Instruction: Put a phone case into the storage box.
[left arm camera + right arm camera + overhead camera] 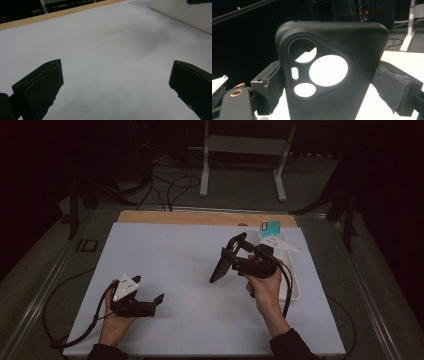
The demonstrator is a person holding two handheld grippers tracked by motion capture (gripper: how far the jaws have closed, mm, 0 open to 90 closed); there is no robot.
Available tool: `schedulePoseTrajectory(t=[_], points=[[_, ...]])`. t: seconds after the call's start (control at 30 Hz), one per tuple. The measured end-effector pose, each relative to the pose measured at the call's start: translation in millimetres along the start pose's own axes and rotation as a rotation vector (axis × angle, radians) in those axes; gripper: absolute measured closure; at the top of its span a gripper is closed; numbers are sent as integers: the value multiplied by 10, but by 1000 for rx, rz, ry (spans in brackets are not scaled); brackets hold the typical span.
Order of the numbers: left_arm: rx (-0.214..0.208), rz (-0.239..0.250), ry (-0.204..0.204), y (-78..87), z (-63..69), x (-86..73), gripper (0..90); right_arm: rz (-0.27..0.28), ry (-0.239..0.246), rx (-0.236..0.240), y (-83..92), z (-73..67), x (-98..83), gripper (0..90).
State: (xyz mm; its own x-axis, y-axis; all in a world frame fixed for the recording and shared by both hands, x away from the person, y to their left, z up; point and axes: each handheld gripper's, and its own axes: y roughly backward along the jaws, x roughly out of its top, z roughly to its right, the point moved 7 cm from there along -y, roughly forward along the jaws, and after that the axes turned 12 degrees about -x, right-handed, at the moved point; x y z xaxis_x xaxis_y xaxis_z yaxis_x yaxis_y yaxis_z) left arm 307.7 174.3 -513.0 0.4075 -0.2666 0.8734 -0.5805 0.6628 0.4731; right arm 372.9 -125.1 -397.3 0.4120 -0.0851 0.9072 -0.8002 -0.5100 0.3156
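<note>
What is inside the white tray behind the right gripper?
At the white tray's far end a teal phone case stands up. The right gripper, shut on a black phone case, and the hand cover most of the tray's inside, so anything else there is hidden.

Matt black case (pixel 332 75), smooth, rubbery-looking plastic. Rough, frayed foam-like pads (pixel 397 87) on the right gripper (pixel 231 260). Smooth matt white sheet (pixel 200 270); bare wood along the table's (pixel 200 217) far edge.

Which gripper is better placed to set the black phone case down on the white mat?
Right. The right gripper is shut on the black phone case, lifted above the white mat. The left gripper is open with nothing between its jaws, low near the mat's front left, well apart from the case.
</note>
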Motion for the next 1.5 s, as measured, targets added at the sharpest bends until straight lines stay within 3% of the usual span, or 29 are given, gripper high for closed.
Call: schedulePoseTrajectory(t=[0.17,0.37,0.6,0.83,1.5], points=[[28,2,-6,58,-28,-71,0,2,17,-22,-8,47,53,148],[45,25,18,98,-64,-101,0,2,23,-47,-30,126,91,149],[47,5,24,66,-59,-159,0,12,9,-73,-31,251,164,149],[77,23,28,88,-78,-148,0,7,8,-88,-38,314,167,149],[86,27,26,101,-87,-144,0,27,20,-132,0,432,312,150]])
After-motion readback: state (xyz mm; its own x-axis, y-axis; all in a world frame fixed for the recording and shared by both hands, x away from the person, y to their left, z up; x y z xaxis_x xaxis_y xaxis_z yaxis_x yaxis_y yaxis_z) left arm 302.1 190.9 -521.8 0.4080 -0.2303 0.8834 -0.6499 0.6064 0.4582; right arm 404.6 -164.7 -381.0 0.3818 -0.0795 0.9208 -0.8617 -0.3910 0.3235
